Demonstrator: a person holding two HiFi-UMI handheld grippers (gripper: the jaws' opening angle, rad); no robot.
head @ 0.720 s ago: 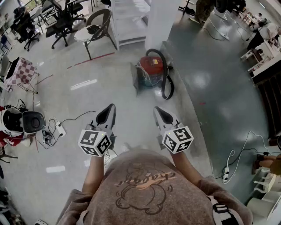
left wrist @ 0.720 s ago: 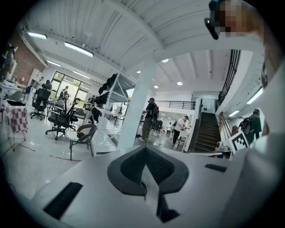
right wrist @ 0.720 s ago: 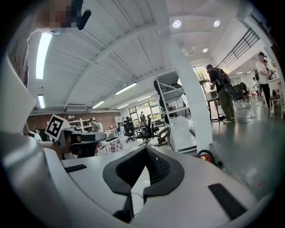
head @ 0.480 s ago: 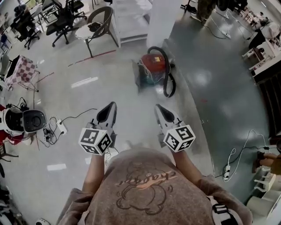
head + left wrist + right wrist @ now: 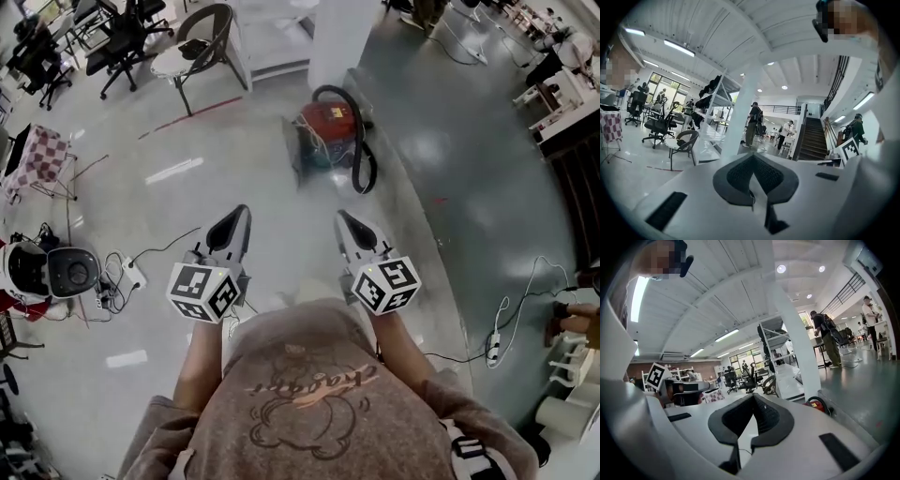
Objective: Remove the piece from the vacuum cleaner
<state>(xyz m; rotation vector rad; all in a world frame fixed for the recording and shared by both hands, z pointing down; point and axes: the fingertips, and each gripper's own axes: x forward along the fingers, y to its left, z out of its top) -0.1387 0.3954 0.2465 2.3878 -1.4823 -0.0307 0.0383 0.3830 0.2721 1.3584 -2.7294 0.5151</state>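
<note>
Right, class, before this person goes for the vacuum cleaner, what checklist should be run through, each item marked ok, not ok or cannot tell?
1. Vacuum cleaner in view ahead: ok.
2. Left gripper open to grasp: not ok, fingers shut, nothing held.
3. Right gripper open to grasp: not ok, fingers shut, nothing held.
4. Grippers at the vacuum cleaner: not ok, floor lies between.
5. Piece to remove picked out: cannot tell; only the black hose stands out.
</note>
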